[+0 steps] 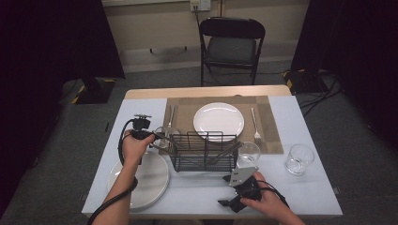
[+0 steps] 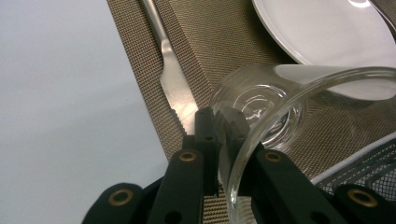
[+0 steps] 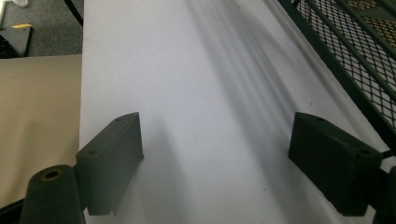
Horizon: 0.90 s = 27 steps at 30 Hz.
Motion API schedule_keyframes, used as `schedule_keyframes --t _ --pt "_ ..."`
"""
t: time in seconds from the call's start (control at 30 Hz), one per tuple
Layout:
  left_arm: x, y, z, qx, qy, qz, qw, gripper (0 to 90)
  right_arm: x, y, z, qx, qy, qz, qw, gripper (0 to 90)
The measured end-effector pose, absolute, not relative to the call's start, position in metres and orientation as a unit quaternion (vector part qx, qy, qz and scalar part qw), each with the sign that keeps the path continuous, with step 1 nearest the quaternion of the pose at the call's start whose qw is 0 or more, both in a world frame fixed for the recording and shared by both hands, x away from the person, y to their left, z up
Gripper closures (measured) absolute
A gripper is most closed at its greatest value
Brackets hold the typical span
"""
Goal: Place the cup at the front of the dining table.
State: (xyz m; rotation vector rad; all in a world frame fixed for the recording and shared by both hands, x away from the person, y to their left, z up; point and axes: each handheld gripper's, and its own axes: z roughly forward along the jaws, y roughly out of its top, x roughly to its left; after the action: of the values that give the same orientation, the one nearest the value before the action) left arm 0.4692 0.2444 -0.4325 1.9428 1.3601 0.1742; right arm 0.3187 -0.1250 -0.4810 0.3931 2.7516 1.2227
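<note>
Stack of white plates [image 1: 155,180] at the near left of the desk [image 1: 141,110], not yet placed.

Left claw [image 2: 223,123] pinching the wall of a clear glass [image 2: 280,107] at its rim, one jaw outside and one inside. In the left gripper view the glass is tilted, mouth toward the camera, base away, over the left part of the brown placemat [image 2: 210,42]. The high view puts the same left claw [image 1: 157,137] and glass [image 1: 165,136] at the mat's near left corner, just beside the wire rack [image 1: 202,151]. Whether the base touches the mat I cannot tell.

Under the glass on the mat: a knife [image 2: 173,79] lying flat, left of the white dinner plate [image 2: 322,32]. A fork [image 1: 255,124] lies right of the plate in the high view.

Rack sits centre, near side of the mat, with some dark utensils still leaning inside (hard to make out which).

Second glass [image 1: 248,153] upright just right of the rack; third glass [image 1: 299,159] farther right on the bare desk.

Right claw [image 3: 217,163] spread wide, nothing between the jaws, low over the white desk with the rack's mesh at the frame edge. The high view has the right claw [image 1: 230,201] resting near the front edge.

Judgement: a place setting looks mostly laid, with plate, knife and fork down. The held glass has yet to be stood upright and let go; the rack's contents and spare plates remain.
</note>
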Motion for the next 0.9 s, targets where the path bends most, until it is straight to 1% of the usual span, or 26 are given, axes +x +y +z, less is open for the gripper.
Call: schedule_keyframes --t 0.9 --pt "0.4711 0.2422 -0.4344 0.752 0.530 0.071 0.385 83.5 0.3186 -0.1250 -0.4810 0.129 0.905 0.402 0.053 16.1"
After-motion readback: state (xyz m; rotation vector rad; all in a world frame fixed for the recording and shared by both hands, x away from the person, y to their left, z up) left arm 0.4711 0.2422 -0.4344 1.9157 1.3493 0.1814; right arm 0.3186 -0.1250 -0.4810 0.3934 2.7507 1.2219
